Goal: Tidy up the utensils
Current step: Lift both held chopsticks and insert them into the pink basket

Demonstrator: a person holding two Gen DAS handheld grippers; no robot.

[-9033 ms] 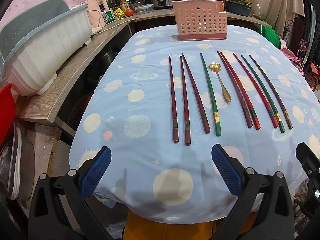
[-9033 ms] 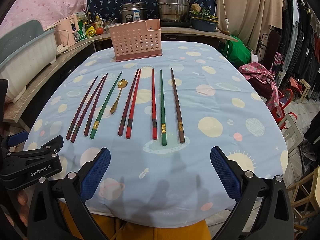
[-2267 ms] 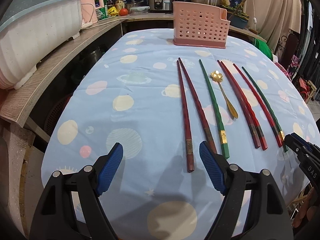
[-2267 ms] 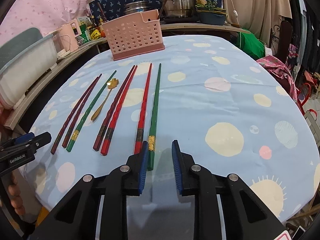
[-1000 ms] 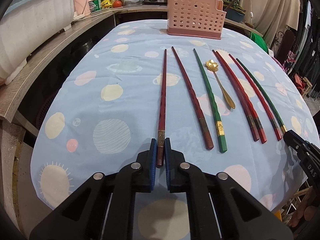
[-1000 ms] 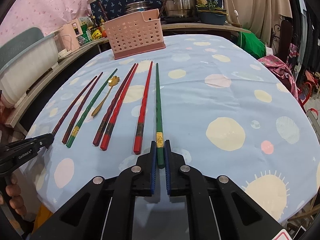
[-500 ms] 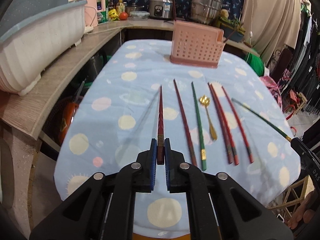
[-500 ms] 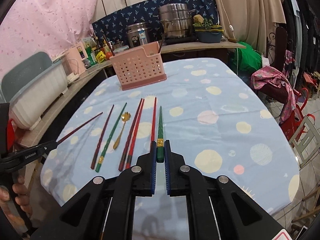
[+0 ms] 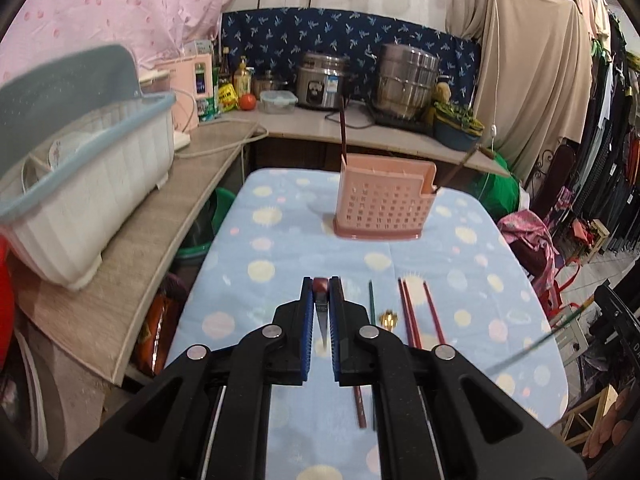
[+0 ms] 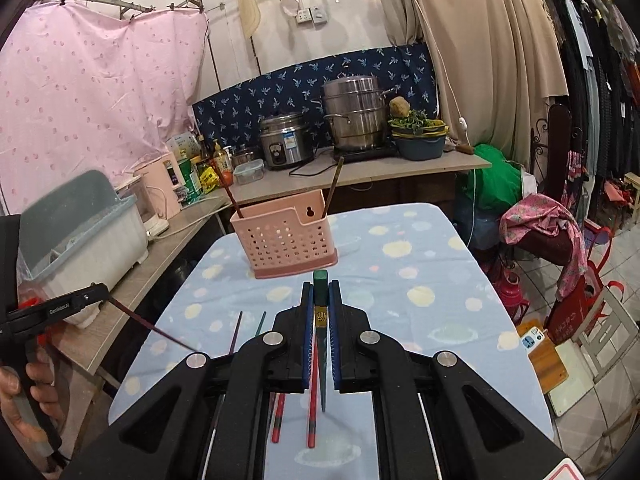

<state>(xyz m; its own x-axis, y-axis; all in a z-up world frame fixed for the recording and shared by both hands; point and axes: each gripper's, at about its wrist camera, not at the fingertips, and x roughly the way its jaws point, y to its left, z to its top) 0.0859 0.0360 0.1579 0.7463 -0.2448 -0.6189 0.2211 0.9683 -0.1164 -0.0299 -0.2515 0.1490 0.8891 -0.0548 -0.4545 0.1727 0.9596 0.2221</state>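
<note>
I saw a pink sheet [image 10: 92,92] hung on the left wall and a navy printed cloth [image 10: 312,84] behind the counter [image 10: 360,172]. A rice cooker [image 10: 285,140] and a steel steamer [image 10: 354,114] stood on it. A beige curtain [image 10: 480,48] hung to the right, with clothes [image 10: 600,60] beyond. The table wore a blue spotted cloth [image 10: 420,280]. The floor [image 10: 616,264] was tiled. A dish rack [image 9: 80,168] sat on the side shelf.

The table [image 9: 280,240] bears a pink basket [image 9: 382,210], chopsticks [image 9: 410,312] and a spoon [image 9: 386,317].
</note>
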